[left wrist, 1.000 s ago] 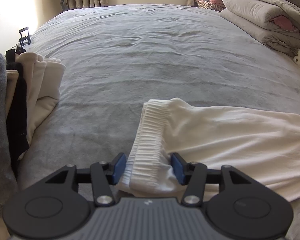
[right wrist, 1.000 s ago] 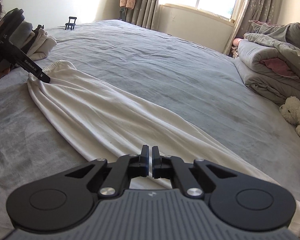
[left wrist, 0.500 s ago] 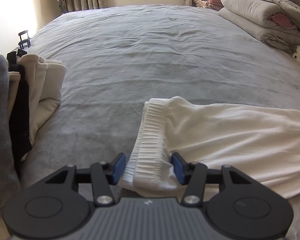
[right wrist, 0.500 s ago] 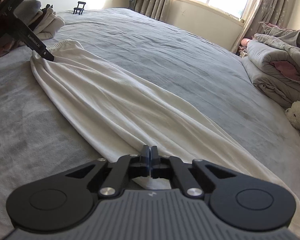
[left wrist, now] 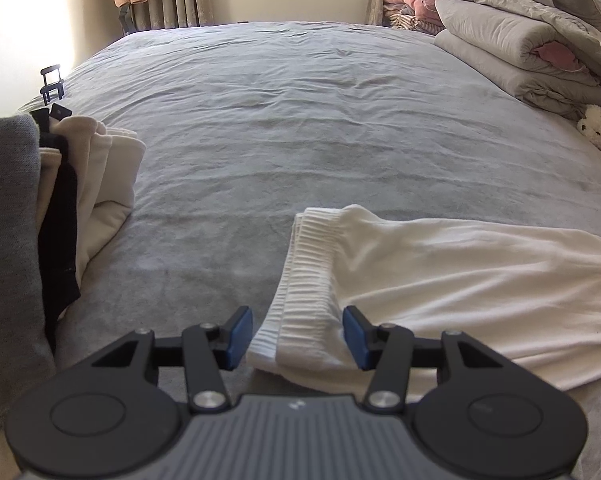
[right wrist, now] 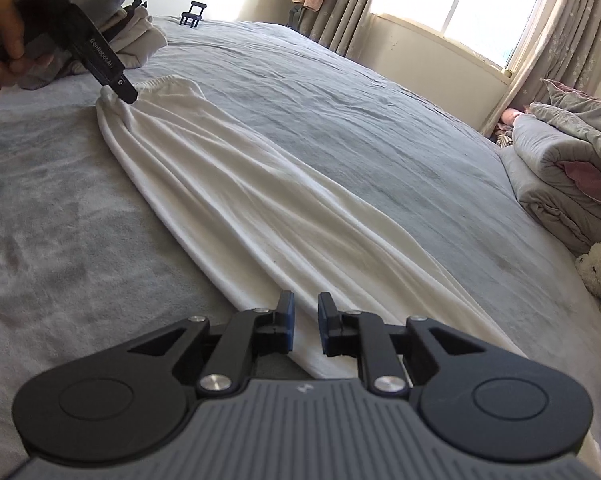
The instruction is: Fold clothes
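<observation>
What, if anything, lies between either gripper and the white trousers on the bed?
Nothing visible does. The left gripper stands open around the ribbed waistband of the white trousers. The right gripper is open over the hem end, with only cloth in its gap. The folded pile lies off to the left, apart.

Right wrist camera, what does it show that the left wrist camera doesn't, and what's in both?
Only the right wrist view shows the window, the hand holding the left gripper, and the white garment's full length. Only the left wrist view shows the ribbed waistband between open jaws. Both share the grey bed cover, clothes stack, folded duvet, and plush toy.
</observation>
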`<move>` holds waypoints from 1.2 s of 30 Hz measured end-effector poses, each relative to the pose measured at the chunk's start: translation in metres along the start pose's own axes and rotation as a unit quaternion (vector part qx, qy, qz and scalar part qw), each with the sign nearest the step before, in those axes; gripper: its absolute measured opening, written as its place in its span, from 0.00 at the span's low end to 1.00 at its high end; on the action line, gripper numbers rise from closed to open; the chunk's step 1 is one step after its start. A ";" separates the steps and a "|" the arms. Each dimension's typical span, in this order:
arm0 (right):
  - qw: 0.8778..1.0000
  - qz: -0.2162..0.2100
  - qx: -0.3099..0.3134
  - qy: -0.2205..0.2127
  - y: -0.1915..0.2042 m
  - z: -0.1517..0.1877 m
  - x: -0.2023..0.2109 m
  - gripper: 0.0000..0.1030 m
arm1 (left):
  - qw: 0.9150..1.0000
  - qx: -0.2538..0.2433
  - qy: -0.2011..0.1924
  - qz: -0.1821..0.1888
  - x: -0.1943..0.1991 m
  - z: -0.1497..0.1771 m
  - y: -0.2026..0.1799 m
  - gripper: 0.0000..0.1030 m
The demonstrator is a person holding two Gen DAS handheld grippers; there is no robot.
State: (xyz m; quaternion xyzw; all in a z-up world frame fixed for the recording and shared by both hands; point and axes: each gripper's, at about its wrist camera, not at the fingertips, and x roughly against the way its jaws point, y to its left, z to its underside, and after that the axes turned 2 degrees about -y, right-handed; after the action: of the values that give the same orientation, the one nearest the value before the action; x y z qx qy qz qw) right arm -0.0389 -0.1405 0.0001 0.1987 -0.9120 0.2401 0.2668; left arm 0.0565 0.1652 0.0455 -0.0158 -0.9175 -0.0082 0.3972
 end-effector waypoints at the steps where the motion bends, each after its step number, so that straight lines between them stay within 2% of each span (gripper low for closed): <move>1: 1.000 0.004 0.006 0.001 0.002 0.000 -0.003 0.17 | 1.000 0.001 0.001 0.001 -0.001 0.000 0.000 0.49; 2: 1.000 0.009 0.012 0.002 0.004 0.000 -0.006 0.18 | 1.000 0.001 0.001 0.001 -0.002 0.000 0.000 0.47; 6: 0.999 0.038 0.026 -0.004 0.007 -0.002 -0.011 0.38 | 1.000 0.000 0.004 0.004 -0.005 0.002 -0.002 0.42; 11: 1.000 0.020 0.013 -0.001 0.003 -0.004 -0.010 0.39 | 1.000 0.005 0.006 0.012 -0.008 0.002 -0.002 0.28; 12: 1.000 0.015 0.005 0.003 0.002 -0.005 -0.011 0.32 | 1.000 0.005 0.006 0.011 -0.009 0.002 -0.002 0.26; 13: 1.000 0.010 -0.002 0.006 0.001 -0.006 -0.012 0.08 | 1.000 0.007 0.005 0.010 -0.008 0.002 -0.002 0.24; 14: 1.000 0.007 -0.008 0.008 0.000 -0.007 -0.011 0.00 | 1.000 0.009 0.004 0.010 -0.008 0.002 -0.002 0.23; 15: 1.000 0.004 -0.013 0.009 0.000 -0.009 -0.011 0.02 | 1.000 0.011 0.003 0.009 -0.008 0.002 -0.002 0.23; 22: 0.999 -0.006 -0.046 -0.002 -0.007 -0.014 0.006 0.00 | 0.998 0.044 -0.014 0.030 0.007 -0.004 0.009 0.22; 31: 0.997 -0.027 -0.062 -0.021 -0.012 -0.018 0.031 0.00 | 0.999 0.034 -0.011 0.029 0.012 0.000 0.009 0.22; 36: 0.997 -0.028 -0.064 -0.009 -0.017 -0.011 0.029 0.00 | 0.999 0.037 -0.007 0.029 0.011 0.001 0.012 0.22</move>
State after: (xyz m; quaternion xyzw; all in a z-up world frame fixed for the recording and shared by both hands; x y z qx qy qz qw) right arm -0.0492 -0.1555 0.0308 0.2089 -0.9219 0.1716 0.2776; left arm 0.0491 0.1777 0.0528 -0.0278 -0.9193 0.0368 0.3908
